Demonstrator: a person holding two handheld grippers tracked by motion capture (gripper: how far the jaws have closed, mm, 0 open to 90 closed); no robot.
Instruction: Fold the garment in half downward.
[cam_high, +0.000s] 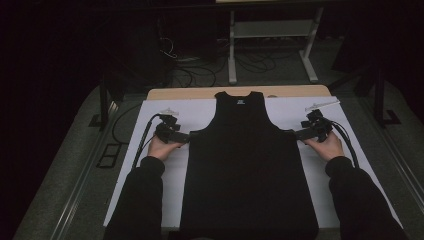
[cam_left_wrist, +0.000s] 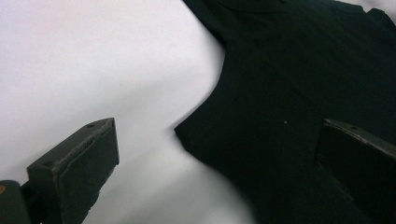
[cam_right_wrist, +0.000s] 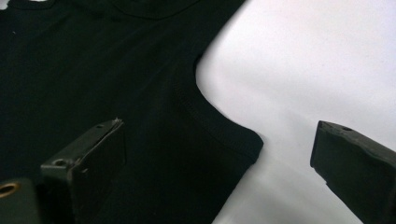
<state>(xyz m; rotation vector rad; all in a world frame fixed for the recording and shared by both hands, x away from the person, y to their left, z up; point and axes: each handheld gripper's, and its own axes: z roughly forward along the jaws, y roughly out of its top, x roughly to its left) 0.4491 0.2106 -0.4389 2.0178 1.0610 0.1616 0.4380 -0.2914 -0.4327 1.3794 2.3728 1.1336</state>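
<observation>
A black sleeveless top (cam_high: 248, 165) lies flat on the white-covered bench (cam_high: 150, 112), neck at the far edge. The left tool (cam_high: 186, 137) and right tool (cam_high: 298, 134) sit at its two armpit corners, jaws wide, straddling the fabric edge. Bare white cover lies beyond each side of the top.

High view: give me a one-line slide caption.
Black tank top lies flat on white sheet; left gripper and right gripper open at its armholes.
</observation>
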